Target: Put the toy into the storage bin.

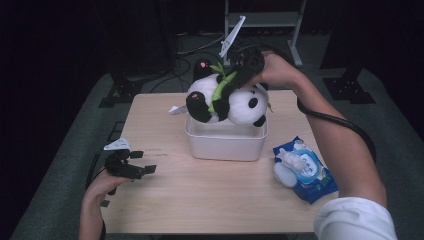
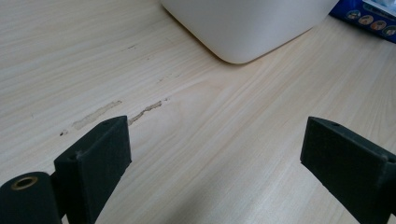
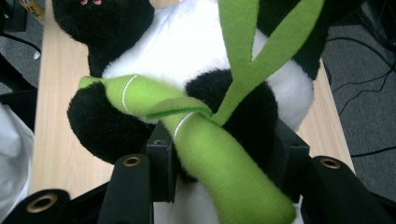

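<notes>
Green bamboo (image 3: 219,163) hides the panda's (image 3: 187,51) belly where the right gripper (image 3: 224,161) clamps; left gripper (image 2: 215,149) gapes wide.

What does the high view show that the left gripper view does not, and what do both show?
High view alone: the right tool clamped on the plush panda with its green bamboo, held above the white bin; also the person's forearms. Left gripper view alone: pale scuff marks on the wood near the left tool, whose jaws stand open. Both: the wooden table, the bin and the blue wipes pack.
</notes>
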Available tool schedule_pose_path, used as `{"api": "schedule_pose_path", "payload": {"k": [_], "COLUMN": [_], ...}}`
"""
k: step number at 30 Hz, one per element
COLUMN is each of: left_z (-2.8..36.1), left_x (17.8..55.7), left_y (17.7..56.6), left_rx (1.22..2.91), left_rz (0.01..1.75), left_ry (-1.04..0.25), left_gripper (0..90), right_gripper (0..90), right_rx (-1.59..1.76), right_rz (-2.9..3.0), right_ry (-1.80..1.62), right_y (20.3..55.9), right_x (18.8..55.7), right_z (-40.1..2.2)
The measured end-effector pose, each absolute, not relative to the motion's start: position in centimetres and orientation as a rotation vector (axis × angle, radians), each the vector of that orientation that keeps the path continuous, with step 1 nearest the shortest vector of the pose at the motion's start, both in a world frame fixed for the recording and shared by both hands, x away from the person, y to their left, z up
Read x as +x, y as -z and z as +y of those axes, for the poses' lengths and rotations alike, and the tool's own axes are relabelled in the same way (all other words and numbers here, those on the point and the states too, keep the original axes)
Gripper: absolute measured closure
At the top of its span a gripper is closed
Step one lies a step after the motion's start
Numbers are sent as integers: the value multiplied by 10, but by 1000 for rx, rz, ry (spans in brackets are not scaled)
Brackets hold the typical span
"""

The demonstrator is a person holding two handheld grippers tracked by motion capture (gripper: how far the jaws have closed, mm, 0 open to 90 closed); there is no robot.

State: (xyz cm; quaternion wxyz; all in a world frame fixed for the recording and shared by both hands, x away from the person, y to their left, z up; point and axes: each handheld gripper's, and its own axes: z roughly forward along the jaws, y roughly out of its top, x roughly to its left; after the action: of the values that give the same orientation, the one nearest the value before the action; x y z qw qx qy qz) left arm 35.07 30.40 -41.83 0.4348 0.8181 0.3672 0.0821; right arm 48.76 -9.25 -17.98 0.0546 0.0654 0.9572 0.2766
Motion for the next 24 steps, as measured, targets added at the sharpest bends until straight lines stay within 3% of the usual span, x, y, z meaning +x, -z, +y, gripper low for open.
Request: {"api": "schedule_pose_path", "payload": {"k": [16, 24], "left_z": [306, 306], "left_x": [350, 350], "left_y": [419, 420], "left_rx": [2030, 2029], "left_rz": [930, 930], "left_ry": [-212, -207], "left_gripper": [74, 74], "right_gripper": [519, 520], "right_rx": [223, 219], "right_rz": [2990, 3006], "right_ry": [-820, -841], "right_y": [251, 260], "right_x": [514, 506], "right_z": [-87, -86]}}
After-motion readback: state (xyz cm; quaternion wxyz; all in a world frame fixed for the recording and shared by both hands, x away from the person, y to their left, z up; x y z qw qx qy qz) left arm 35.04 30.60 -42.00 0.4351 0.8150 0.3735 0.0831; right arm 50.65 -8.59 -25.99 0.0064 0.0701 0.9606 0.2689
